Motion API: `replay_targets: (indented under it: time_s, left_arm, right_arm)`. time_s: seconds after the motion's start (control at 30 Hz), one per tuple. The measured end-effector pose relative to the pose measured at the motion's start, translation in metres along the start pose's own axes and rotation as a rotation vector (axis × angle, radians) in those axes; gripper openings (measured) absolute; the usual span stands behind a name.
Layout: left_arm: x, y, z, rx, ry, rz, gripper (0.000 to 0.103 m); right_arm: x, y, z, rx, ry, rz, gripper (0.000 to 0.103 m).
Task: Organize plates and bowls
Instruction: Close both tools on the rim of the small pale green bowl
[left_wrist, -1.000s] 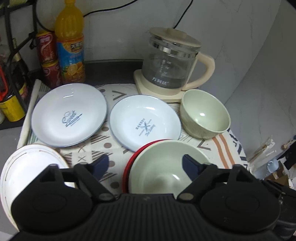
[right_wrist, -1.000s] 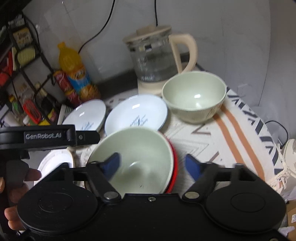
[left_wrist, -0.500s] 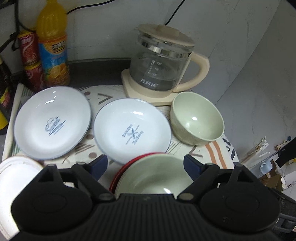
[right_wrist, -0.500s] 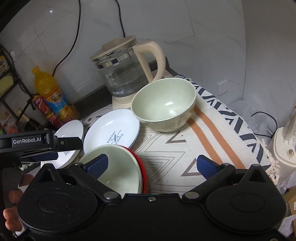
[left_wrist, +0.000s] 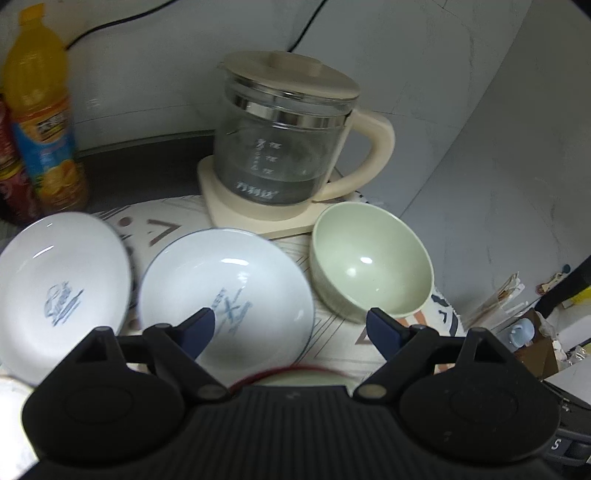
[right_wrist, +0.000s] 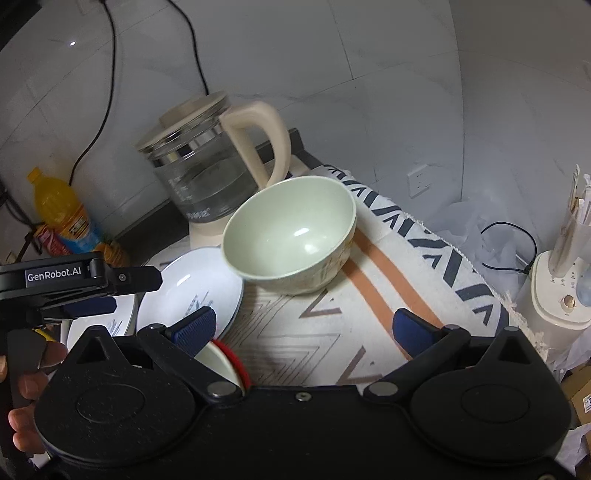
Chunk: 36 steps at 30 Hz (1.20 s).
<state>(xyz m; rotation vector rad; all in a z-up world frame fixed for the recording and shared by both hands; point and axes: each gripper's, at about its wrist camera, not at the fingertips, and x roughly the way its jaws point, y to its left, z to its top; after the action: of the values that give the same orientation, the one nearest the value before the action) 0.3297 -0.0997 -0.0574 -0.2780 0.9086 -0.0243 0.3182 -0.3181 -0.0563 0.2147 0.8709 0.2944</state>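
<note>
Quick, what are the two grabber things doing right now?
Left gripper: open, holding nothing.
Right gripper: open, holding nothing.

Both wrist views over green bowl (left_wrist: 371, 271)

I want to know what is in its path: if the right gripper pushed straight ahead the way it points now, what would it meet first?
Most likely the green bowl near the glass kettle. The open right gripper points over bare patterned cloth toward it. Depth is hard to judge, so it might pass above the rim.
</note>
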Motion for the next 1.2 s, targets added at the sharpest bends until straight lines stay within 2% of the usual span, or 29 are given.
replay_targets:
  time_s: [0.23,0.43,0.57,0.63,0.77,0.9,1.07,1.2]
  left_arm:
    - [0.029,-0.006,0.02,0.049,0.011,-0.045,0.087]
    - [0.048,-0.008,0.033,0.069,0.012,-0.083,0.086]
    - [0.063,-0.008,0.04,0.077,0.032,-0.1,0.081]
    - [0.07,-0.009,0.044,0.083,0.041,-0.114,0.075]
    - [0.082,-0.014,0.048,0.106,0.053,-0.137,0.072]
    - [0.093,-0.014,0.053,0.116,0.07,-0.155,0.067]
    - [0.11,-0.013,0.055,0.117,0.103,-0.164,0.053]
    - [0.121,-0.015,0.052,0.117,0.132,-0.164,0.036]
  right_arm:
    - [0.016,0.001,0.012,0.022,-0.037,-0.044,0.102]
    - [0.03,-0.002,0.022,0.063,-0.04,-0.073,0.093]
    - [0.042,-0.004,0.029,0.08,-0.038,-0.086,0.085]
    - [0.048,-0.005,0.032,0.09,-0.037,-0.093,0.083]
    - [0.06,-0.006,0.038,0.112,-0.033,-0.093,0.079]
    - [0.072,-0.007,0.043,0.127,-0.021,-0.093,0.07]
    - [0.087,-0.005,0.047,0.13,0.0,-0.1,0.063]
    - [0.099,-0.004,0.047,0.133,0.022,-0.097,0.055]
